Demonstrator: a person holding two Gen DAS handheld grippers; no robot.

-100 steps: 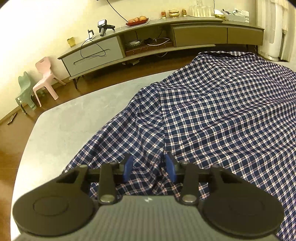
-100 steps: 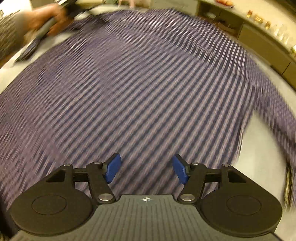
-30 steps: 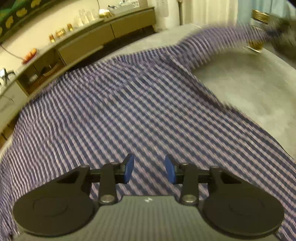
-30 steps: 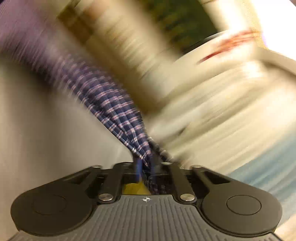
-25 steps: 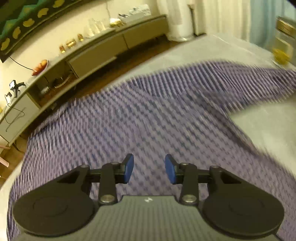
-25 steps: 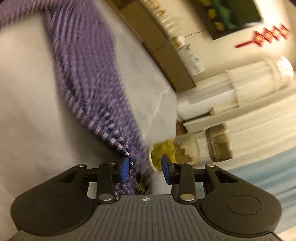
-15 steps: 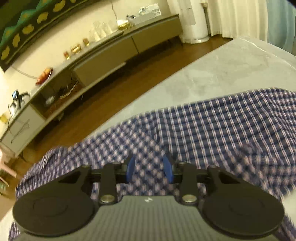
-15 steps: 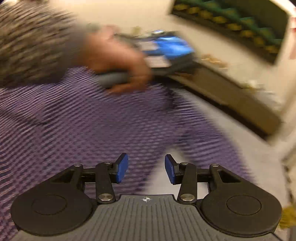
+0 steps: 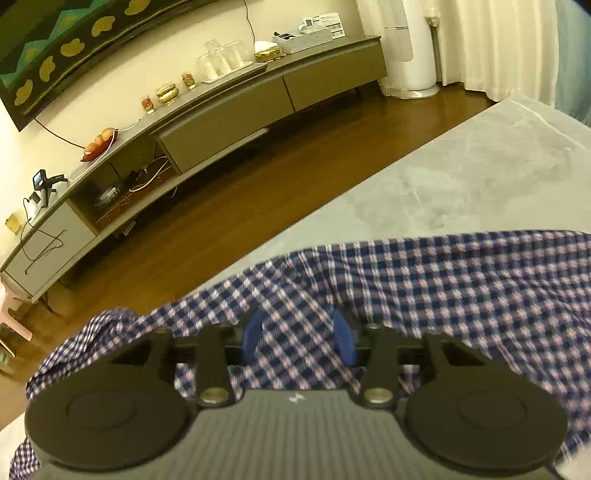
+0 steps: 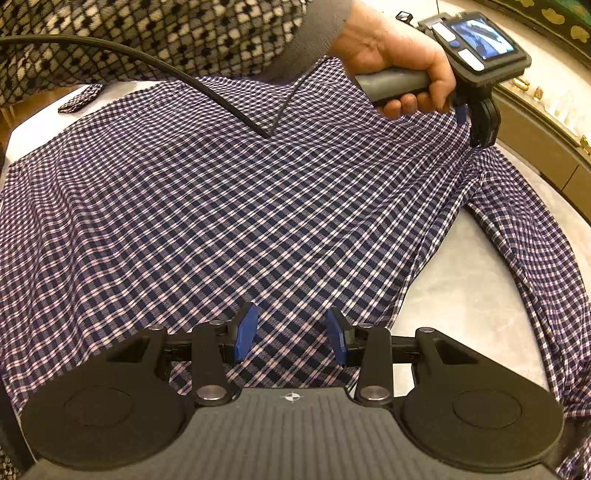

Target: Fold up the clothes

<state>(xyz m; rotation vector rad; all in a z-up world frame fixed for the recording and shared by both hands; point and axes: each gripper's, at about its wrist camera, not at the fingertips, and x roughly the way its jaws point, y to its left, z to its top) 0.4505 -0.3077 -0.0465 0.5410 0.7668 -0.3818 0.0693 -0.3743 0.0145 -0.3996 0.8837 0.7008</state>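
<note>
A navy, white and pink checked shirt lies spread on the grey table, one sleeve trailing off to the right. My right gripper hovers open just above the shirt's near edge, nothing between its pads. At the far shoulder a hand holds my left gripper against the cloth. In the left wrist view the shirt is bunched at its edge, and a fold lies between the fingers of the left gripper. Its jaws are opening and do not pinch the fold.
Beyond the table's edge are wooden floor and a long low sideboard with glasses and a fruit dish. A black cable and a patterned sleeve cross above the shirt's far part.
The right gripper let go of the sleeve end it pinched and swung back over the shirt's body. The left gripper travelled across the shirt to its far edge and settled there.
</note>
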